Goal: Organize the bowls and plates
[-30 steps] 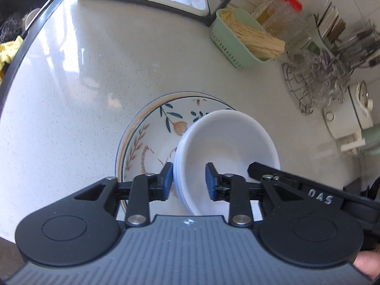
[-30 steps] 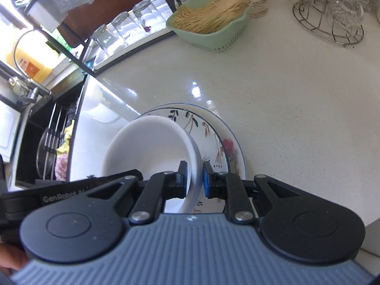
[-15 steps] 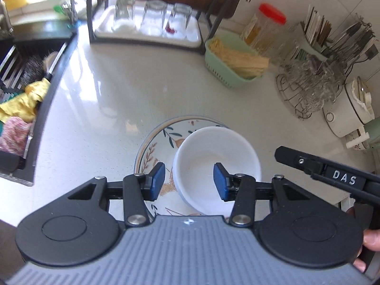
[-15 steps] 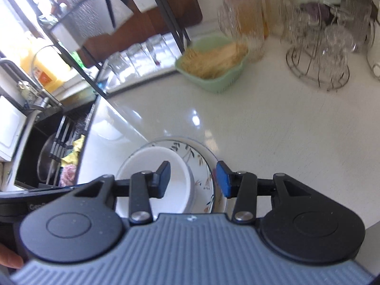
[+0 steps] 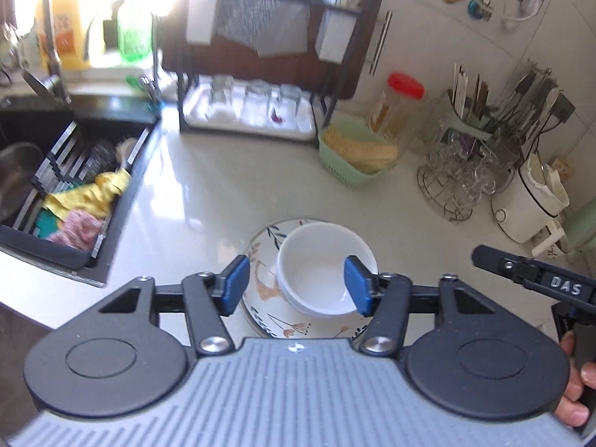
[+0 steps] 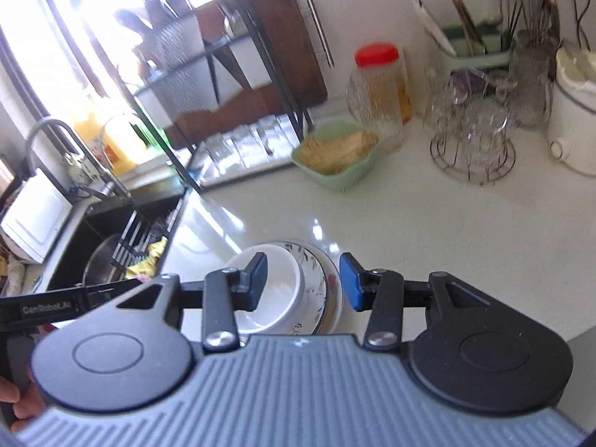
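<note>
1. A pale table (image 5: pixel 208 201) runs from a black sink (image 5: pixel 22 171) on the left to a green basket (image 5: pixel 354 156) and a red-lidded jar (image 5: pixel 398 111) at the back.
2. A floral plate (image 5: pixel 260 287) sits on the table's near edge.
3. A white bowl (image 5: pixel 320 272) rests on the plate, toward its right side.
4. The left gripper (image 5: pixel 296 285) hangs above the dishes, fingers (image 5: pixel 234 285) spread wide and holding nothing.
5. The right gripper (image 6: pixel 303 285) likewise hovers clear, its fingers (image 6: pixel 350 287) wide apart and empty.
</note>
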`<state>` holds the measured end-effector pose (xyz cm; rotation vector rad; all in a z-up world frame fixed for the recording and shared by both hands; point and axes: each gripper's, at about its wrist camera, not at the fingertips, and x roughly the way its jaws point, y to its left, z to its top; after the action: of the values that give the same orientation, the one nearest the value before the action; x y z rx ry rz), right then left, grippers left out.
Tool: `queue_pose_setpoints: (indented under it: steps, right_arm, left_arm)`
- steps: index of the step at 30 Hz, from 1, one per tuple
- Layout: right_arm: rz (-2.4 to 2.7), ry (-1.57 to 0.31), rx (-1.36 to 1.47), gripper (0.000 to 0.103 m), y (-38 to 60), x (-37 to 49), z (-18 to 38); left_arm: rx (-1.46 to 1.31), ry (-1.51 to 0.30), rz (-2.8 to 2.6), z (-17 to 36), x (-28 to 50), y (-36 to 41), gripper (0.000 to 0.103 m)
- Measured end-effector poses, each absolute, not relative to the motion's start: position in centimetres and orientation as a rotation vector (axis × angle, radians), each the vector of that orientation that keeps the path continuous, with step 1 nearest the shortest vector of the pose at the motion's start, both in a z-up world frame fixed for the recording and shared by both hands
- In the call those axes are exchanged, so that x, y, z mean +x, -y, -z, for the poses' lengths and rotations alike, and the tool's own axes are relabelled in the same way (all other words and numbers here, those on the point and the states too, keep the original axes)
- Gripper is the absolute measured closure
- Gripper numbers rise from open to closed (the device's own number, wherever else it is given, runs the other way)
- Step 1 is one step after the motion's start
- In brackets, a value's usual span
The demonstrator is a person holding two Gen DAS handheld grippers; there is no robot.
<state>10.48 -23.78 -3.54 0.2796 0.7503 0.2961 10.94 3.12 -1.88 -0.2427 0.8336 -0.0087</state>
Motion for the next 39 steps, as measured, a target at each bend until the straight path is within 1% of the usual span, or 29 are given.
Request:
queue_pose_setpoints:
  steps: [1, 3, 4, 5, 6, 7, 9, 11, 14, 20, 28, 39]
  right_arm:
    - [-0.300, -0.736, 0.284, 0.057, 24.0, 9.8, 3.2]
    - [-0.317, -0.705, 0.280, 0.057, 24.2, 8.5, 2.5]
    - [-0.328, -0.686, 0.268, 0.046, 24.2, 7.9, 2.3]
    - [-0.332, -0.668, 0.257, 0.025, 24.2, 7.2, 2.2]
    - [-0.329, -0.657, 0.253, 0.018, 24.3, 6.7, 2.3]
    - [-0.326, -0.649, 0.253, 0.014, 24.5, 6.1, 2.3]
    - [-0.323, -0.653, 0.249, 0.014, 24.7, 5.2, 2.5]
    - [-0.309, -0.654, 0.243, 0.014, 25.1, 4.2, 2.8]
    - [-0.317, -0.648, 0.250, 0.014, 25.8, 2.6, 3.3]
    - [-0.323, -0.620, 0.211, 0.014, 26.4, -0.8, 4.4]
    - [-0.326, -0.626, 0.195, 0.014, 26.4, -3.2, 4.4]
    - [-0.313, -0.643, 0.166, 0.014, 25.4, -4.1, 5.6]
  left_arm:
    - [-0.238, -0.820, 0.006, 1.5, 10.3, -2.8, 0.035]
    - [-0.222, -0.802, 0.011, 0.9, 9.0, -2.3, 0.033]
    - [-0.210, -0.800, 0.012, 0.7, 8.3, -2.0, 0.032]
    - [-0.204, -0.799, 0.011, 0.5, 7.6, -1.8, 0.030]
    - [-0.203, -0.797, 0.010, 0.4, 6.8, -1.5, 0.030]
    - [-0.206, -0.791, 0.013, 0.3, 6.0, -1.3, 0.028]
    - [-0.200, -0.778, 0.020, 0.1, 4.6, -0.9, 0.024]
    - [-0.191, -0.768, 0.007, 0.0, 3.2, -0.6, 0.017]
    - [-0.176, -0.766, -0.003, 0.2, 1.3, -0.1, 0.011]
    - [-0.138, -0.764, -0.032, 1.0, -2.7, 1.2, 0.007]
    - [-0.129, -0.778, -0.055, 2.6, -6.5, 2.6, 0.007]
    - [-0.157, -0.785, -0.082, 2.8, -7.4, 1.0, 0.007]
